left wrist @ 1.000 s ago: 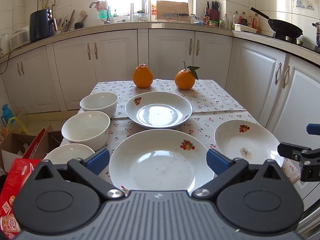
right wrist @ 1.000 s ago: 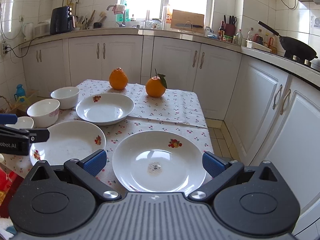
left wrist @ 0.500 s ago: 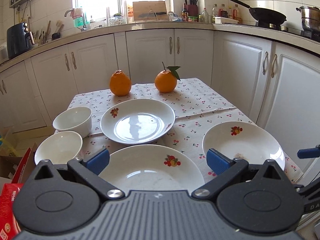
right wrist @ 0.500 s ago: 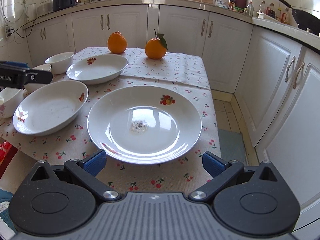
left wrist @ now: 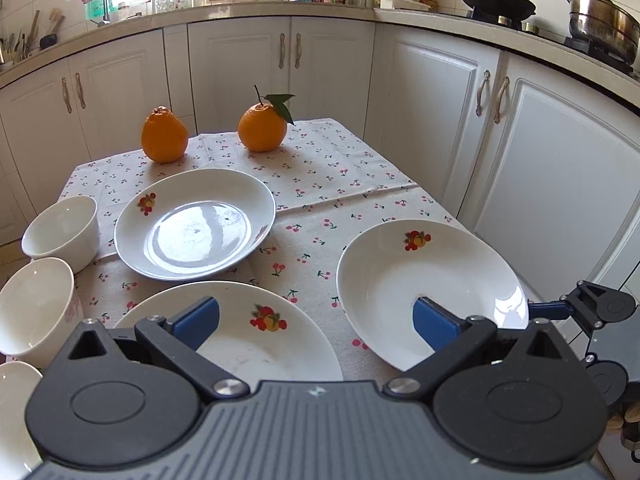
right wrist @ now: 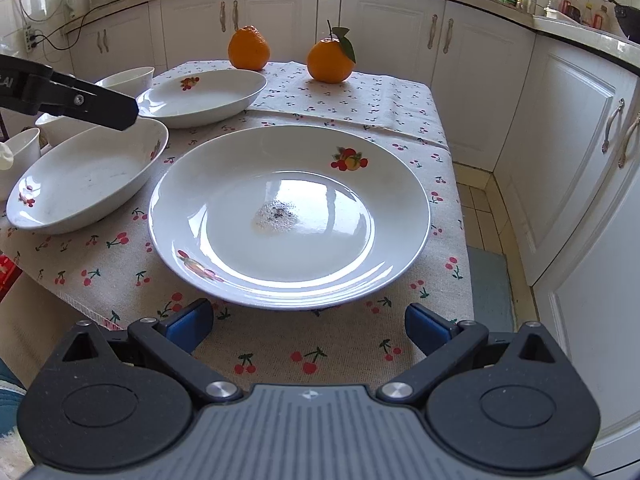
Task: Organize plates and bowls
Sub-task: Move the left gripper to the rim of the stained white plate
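White kitchen cabinets ring a table in cherry-print cloth; the left gripper hangs jaws spread wide over the near plate, holding nothing; the right gripper, equally wide and empty, faces the stained plate.

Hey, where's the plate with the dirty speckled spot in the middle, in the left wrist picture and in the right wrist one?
Left wrist view: the speckled plate sits at right, partly behind the left hand-held gripper; its spot is hidden.
Right wrist view: the same plate fills the centre, just ahead of the right hand-held gripper.
Shared landmark: the leafy orange on the far side of the table.
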{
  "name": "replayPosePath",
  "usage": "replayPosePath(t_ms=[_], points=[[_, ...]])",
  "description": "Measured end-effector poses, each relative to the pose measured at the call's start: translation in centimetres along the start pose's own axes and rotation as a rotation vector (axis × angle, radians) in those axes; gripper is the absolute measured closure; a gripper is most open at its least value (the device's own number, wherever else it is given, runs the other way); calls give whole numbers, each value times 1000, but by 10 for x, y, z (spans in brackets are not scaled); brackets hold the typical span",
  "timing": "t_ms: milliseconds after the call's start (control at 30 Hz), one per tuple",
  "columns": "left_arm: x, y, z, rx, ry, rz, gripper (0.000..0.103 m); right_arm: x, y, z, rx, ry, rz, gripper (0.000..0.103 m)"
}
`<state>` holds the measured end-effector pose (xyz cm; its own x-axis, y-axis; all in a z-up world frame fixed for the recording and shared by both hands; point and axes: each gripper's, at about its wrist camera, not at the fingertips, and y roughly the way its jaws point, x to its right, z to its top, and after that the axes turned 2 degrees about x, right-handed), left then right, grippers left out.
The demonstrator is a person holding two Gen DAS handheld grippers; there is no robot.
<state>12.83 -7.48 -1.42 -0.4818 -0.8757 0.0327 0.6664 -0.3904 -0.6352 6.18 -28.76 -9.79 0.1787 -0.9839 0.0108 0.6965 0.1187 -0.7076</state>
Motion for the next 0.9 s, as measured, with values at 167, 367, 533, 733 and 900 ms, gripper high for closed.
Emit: replayPosePath(t_ms=[167, 367, 533, 733, 900], points=[[7, 14, 7, -19, 40, -24, 1, 9, 5, 1, 3, 3, 50, 0], [20, 36, 20, -60, 94, -75, 1, 15, 4, -5, 50, -26, 91, 0], [28, 61, 35, -128, 113, -135, 1, 20, 4, -9, 83, -47, 111, 0], [35, 93, 46, -209, 125, -185, 3, 24, 4, -13, 123, -73, 140, 0], [34, 114, 50, -279, 123, -224, 9, 25, 4, -14, 145, -83, 153, 0]])
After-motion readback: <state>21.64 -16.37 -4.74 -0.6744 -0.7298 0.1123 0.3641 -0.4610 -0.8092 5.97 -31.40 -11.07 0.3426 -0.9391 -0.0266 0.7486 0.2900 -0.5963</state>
